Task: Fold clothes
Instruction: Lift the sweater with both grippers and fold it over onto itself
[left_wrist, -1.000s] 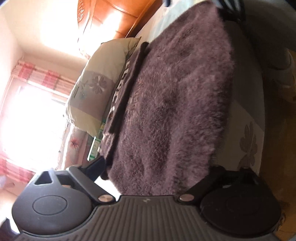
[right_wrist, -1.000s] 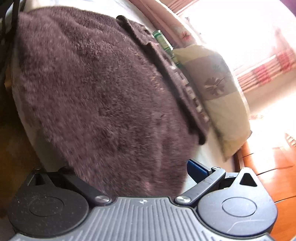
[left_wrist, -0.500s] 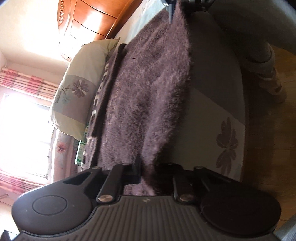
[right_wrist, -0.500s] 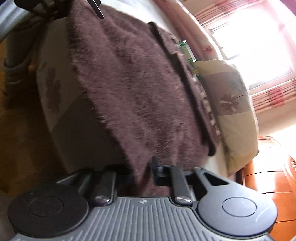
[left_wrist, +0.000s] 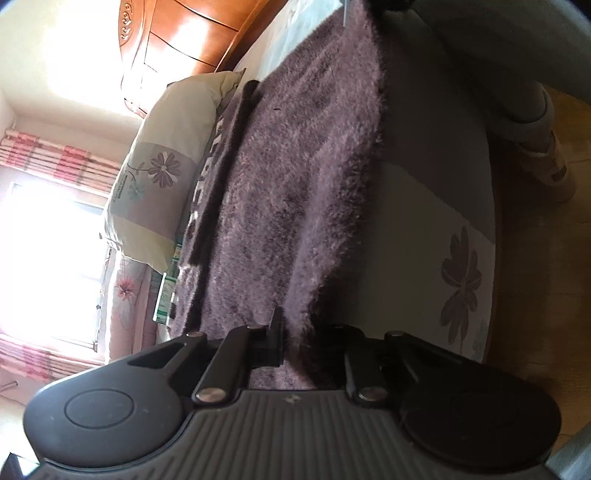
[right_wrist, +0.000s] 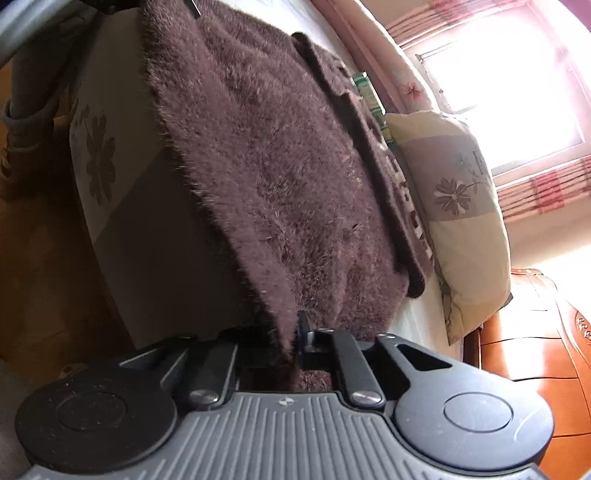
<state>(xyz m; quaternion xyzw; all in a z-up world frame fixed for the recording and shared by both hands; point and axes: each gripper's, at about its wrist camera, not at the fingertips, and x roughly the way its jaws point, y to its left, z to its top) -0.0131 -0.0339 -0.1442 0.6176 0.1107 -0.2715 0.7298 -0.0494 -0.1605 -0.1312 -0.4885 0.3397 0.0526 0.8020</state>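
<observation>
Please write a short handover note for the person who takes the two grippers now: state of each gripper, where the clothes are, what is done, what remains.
Left gripper: shut on the near hem of the fuzzy brown sweater.
Right gripper: shut on the same hem, at the other end.
The sweater lies spread flat on the bed, its hem at the bed's edge, its far end near the pillow. A sleeve or band seems already laid along its far side.
Done: both hem ends gripped.
Left: probably lift the hem and carry it toward the pillow to fold the sweater, then smooth it.
</observation>
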